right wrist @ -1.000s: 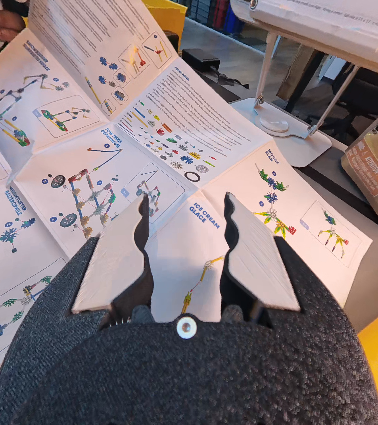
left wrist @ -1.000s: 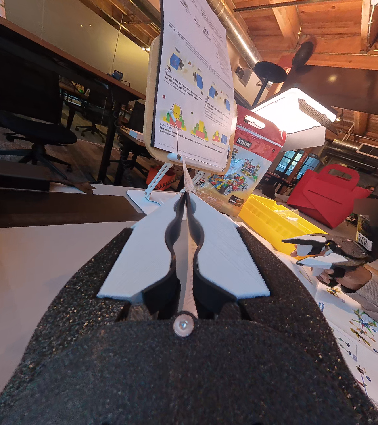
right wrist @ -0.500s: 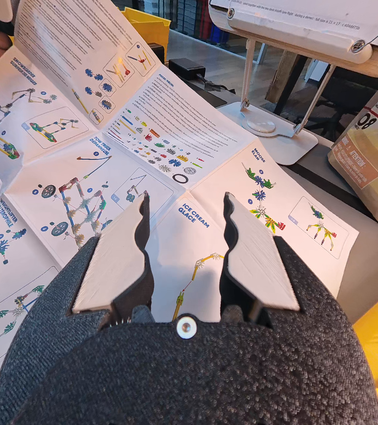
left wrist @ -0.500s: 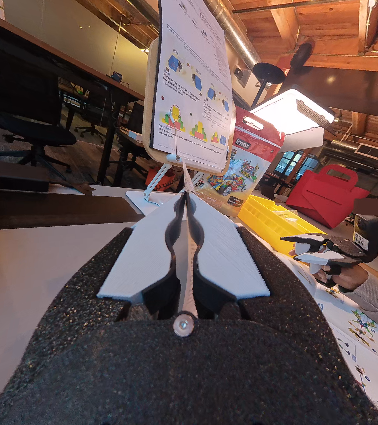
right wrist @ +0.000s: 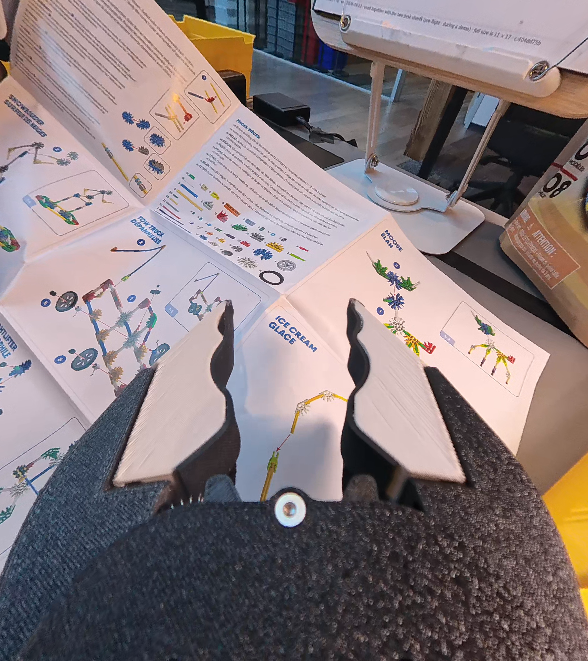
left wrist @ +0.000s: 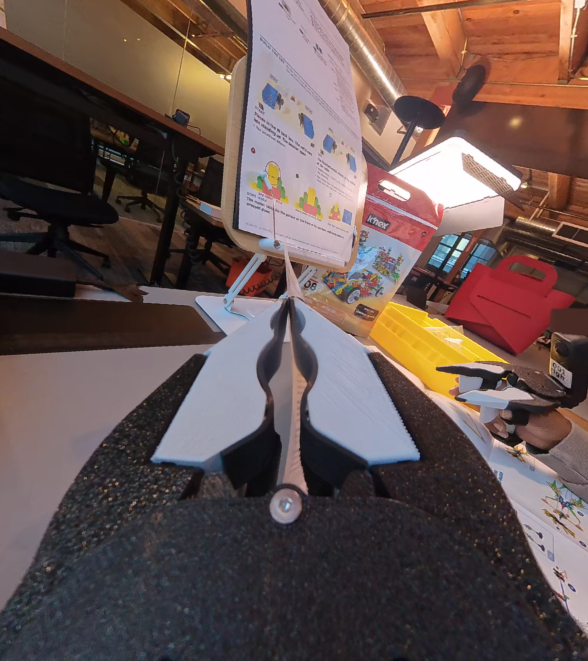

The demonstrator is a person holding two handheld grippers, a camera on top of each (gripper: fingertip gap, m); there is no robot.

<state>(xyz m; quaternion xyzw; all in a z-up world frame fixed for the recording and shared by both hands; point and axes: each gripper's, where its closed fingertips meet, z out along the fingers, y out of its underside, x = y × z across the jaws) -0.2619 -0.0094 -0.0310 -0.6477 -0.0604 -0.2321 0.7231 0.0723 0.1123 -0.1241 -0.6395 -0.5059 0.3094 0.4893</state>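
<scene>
left tool: clenched on sheet edge, raised off worktop | right tool: released, held above unfolded sheet, box beside

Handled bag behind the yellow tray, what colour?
Red bag; the left wrist view shows it best.

left gripper: fingers pinched on an edge-on paper sheet, frame centre
right gripper: right edge, over yellow tray
</scene>
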